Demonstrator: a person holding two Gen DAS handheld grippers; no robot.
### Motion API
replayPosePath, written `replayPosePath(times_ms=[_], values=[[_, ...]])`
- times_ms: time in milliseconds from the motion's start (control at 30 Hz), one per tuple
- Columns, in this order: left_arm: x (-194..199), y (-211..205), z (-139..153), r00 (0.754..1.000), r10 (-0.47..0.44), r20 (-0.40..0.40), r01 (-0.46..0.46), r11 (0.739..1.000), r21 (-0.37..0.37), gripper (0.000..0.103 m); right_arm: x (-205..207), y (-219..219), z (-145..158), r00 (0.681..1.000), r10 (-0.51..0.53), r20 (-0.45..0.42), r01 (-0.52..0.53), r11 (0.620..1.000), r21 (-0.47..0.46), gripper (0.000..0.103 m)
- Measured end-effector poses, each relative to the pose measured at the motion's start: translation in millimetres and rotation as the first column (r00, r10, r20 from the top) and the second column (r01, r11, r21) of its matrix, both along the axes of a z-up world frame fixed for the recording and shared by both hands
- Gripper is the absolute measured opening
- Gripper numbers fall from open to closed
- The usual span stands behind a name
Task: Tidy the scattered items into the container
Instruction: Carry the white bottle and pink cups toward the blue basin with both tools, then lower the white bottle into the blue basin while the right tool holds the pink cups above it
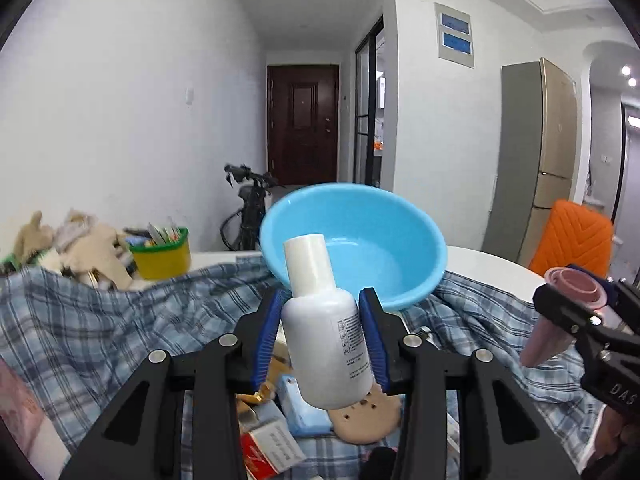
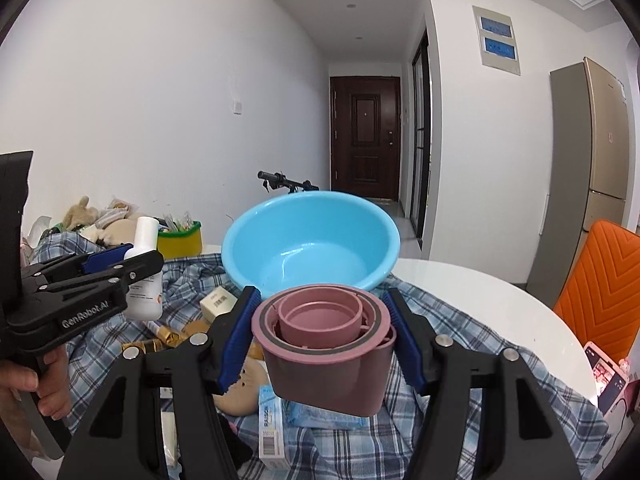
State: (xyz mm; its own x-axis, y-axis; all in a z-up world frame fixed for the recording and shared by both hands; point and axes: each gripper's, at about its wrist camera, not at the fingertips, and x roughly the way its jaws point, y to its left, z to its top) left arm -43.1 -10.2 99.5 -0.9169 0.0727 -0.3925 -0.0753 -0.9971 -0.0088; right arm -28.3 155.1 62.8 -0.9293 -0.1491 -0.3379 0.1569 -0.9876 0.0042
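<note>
A light blue basin (image 1: 360,236) (image 2: 312,244) stands on a blue plaid cloth (image 1: 120,320) ahead of both grippers. My left gripper (image 1: 322,320) is shut on a white bottle (image 1: 326,332), held upright and lifted clear of the cloth; the bottle (image 2: 142,264) and that gripper (image 2: 120,268) also show at the left of the right wrist view. My right gripper (image 2: 324,332) is shut on a pink tub (image 2: 328,344) with smaller pink cups nested inside, raised above the cloth; it (image 1: 568,304) appears at the right edge of the left wrist view.
Loose items lie on the cloth below the grippers: small boxes (image 2: 272,428), a tan perforated insole (image 1: 368,416), gold wrappers (image 2: 168,338). A yellow-green pot (image 1: 162,254) and plush toys (image 1: 72,240) sit at the back left. An orange chair (image 2: 600,292) and a phone (image 2: 606,376) are at the right.
</note>
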Motion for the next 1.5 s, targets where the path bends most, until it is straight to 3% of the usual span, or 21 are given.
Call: replayPosePath(times_ms=[267, 500, 700, 800, 967, 1100, 1200, 1233, 1333, 1500], values=[[-10.7, -1.6, 19.9, 0.999, -0.011, -0.042, 0.011, 1.0, 0.004, 0.042, -11.6, 0.8, 14.2, 1.0, 0.002, -0.022, -0.002, 1.0, -0.003, 0.061], [-50.0, 0.5, 36.2, 0.998, -0.046, -0.039, 0.047, 0.998, 0.039, 0.042, -40.9, -4.3, 29.6, 0.996, -0.045, -0.072, 0.048, 0.998, 0.044, 0.061], [-95.6, 9.7, 46.8, 0.994, -0.074, -0.078, 0.075, 0.997, 0.004, 0.042, -84.6, -4.1, 50.4, 0.996, -0.023, -0.084, 0.028, 0.998, 0.059, 0.061], [-122.7, 15.4, 51.2, 0.991, -0.07, -0.111, 0.065, 0.997, -0.051, 0.042, -112.0, -2.0, 55.4, 0.997, -0.024, -0.077, 0.029, 0.998, 0.053, 0.061], [-172.0, 16.5, 56.4, 0.997, -0.062, -0.053, 0.063, 0.998, 0.025, 0.042, -152.0, 1.7, 59.5, 0.995, -0.059, -0.077, 0.062, 0.997, 0.04, 0.061], [-202.0, 25.0, 65.7, 0.995, -0.061, -0.077, 0.06, 0.998, -0.022, 0.042, -182.5, 4.8, 75.4, 0.993, -0.097, -0.065, 0.098, 0.995, 0.014, 0.061], [-228.9, 20.8, 72.6, 0.994, -0.073, -0.079, 0.076, 0.997, 0.033, 0.042, -199.6, 4.0, 87.9, 0.99, -0.097, -0.1, 0.098, 0.995, -0.001, 0.061], [-243.1, 20.7, 73.2, 0.997, -0.071, -0.042, 0.073, 0.997, 0.04, 0.042, -208.3, 3.6, 90.2, 0.99, -0.102, -0.102, 0.101, 0.995, -0.009, 0.061], [-268.5, 24.0, 76.7, 1.0, 0.005, 0.011, -0.004, 0.999, -0.032, 0.042, -229.6, 2.2, 89.5, 0.993, -0.103, -0.056, 0.101, 0.995, -0.025, 0.061], [-269.4, 23.9, 84.9, 1.0, -0.014, -0.01, 0.013, 0.998, -0.059, 0.042, -245.8, -2.2, 88.7, 0.993, -0.113, -0.032, 0.115, 0.991, 0.076, 0.061]])
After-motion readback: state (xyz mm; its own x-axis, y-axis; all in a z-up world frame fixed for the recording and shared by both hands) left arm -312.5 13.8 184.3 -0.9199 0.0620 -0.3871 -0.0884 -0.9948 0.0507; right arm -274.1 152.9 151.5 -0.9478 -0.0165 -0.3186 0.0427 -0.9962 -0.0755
